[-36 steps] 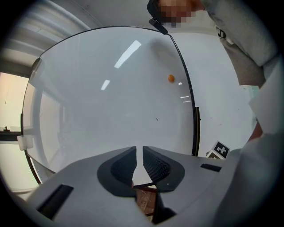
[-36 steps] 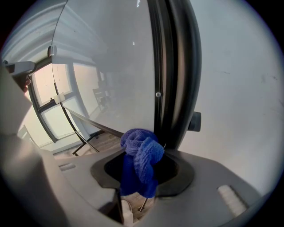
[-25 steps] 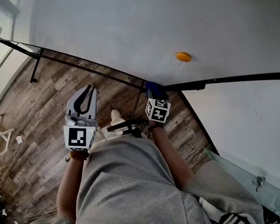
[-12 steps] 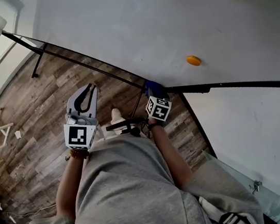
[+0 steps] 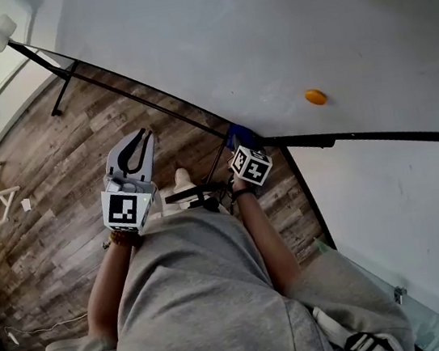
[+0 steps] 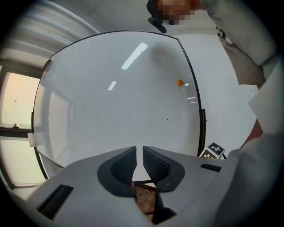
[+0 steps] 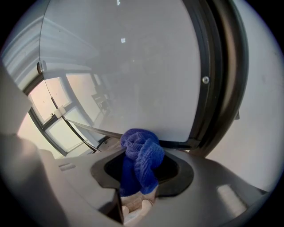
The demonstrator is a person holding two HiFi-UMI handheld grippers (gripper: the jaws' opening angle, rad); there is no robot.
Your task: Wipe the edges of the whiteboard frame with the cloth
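One whiteboard [image 5: 262, 25], one black frame [image 7: 215, 57] round it, one orange dot [image 5: 315, 97] on its face. One blue cloth [image 7: 141, 153]. Two claws, left claw [image 5: 145, 136] and right claw [image 5: 239, 140], and one person [image 5: 198, 304] in grey.

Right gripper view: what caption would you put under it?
Right gripper clamps a blue cloth near a corner of the dark whiteboard frame.

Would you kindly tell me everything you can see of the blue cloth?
The cloth is deep blue, with a looped terry-like pile, bunched into a twisted wad. The right tongs are shut on its lower part; its rounded top sticks out beyond them, at the bottom edge of the frame, near its corner. Contact there cannot be confirmed.
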